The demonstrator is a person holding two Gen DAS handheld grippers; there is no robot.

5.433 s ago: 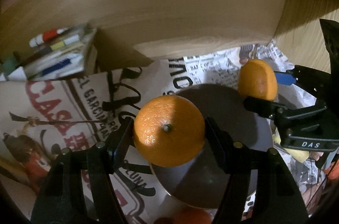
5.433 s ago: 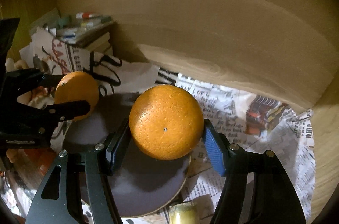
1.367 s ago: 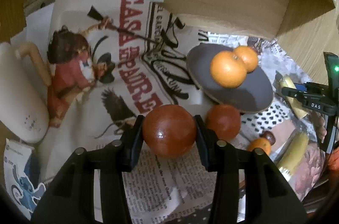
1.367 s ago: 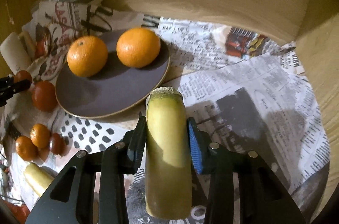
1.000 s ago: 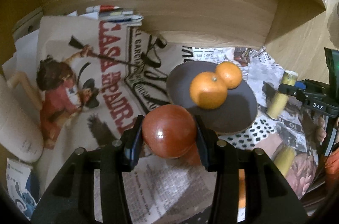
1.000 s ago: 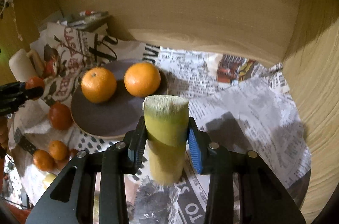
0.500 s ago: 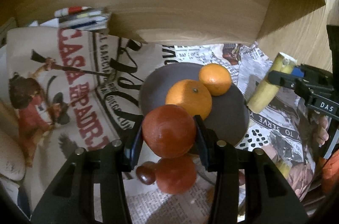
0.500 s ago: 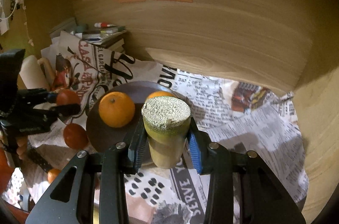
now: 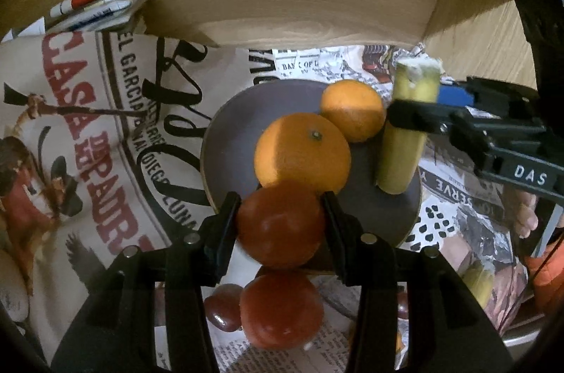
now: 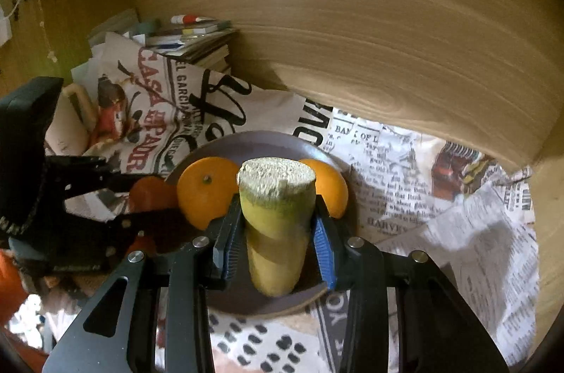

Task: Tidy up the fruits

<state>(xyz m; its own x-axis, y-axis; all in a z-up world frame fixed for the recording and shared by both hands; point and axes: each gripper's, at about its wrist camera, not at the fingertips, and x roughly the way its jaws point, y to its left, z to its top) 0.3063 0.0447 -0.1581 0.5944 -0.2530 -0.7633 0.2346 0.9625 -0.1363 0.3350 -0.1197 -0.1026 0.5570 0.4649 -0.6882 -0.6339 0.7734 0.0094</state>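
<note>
A dark round plate (image 9: 229, 140) holds two oranges, a near one (image 9: 301, 151) and a far one (image 9: 352, 110). My left gripper (image 9: 280, 225) is shut on a red tomato (image 9: 280, 223) at the plate's near edge, right behind the near orange. My right gripper (image 10: 273, 228) is shut on a yellow banana piece (image 10: 276, 225), held upright over the plate's near part (image 10: 253, 299). In the left wrist view the banana piece (image 9: 402, 154) stands over the plate's right side. The oranges (image 10: 206, 189) sit just beyond it in the right wrist view.
Another red tomato (image 9: 282, 309) and a small dark fruit (image 9: 222, 307) lie on the newspaper (image 9: 105, 133) near the plate. Another banana piece (image 9: 477, 281) lies at the right. A wooden wall (image 10: 352, 48) rises behind. Stacked books with a marker (image 10: 187, 34) sit back left.
Both grippers have moved in over the plate. The tomato now sits right by the near orange, and the banana piece has come over the plate's right side.
</note>
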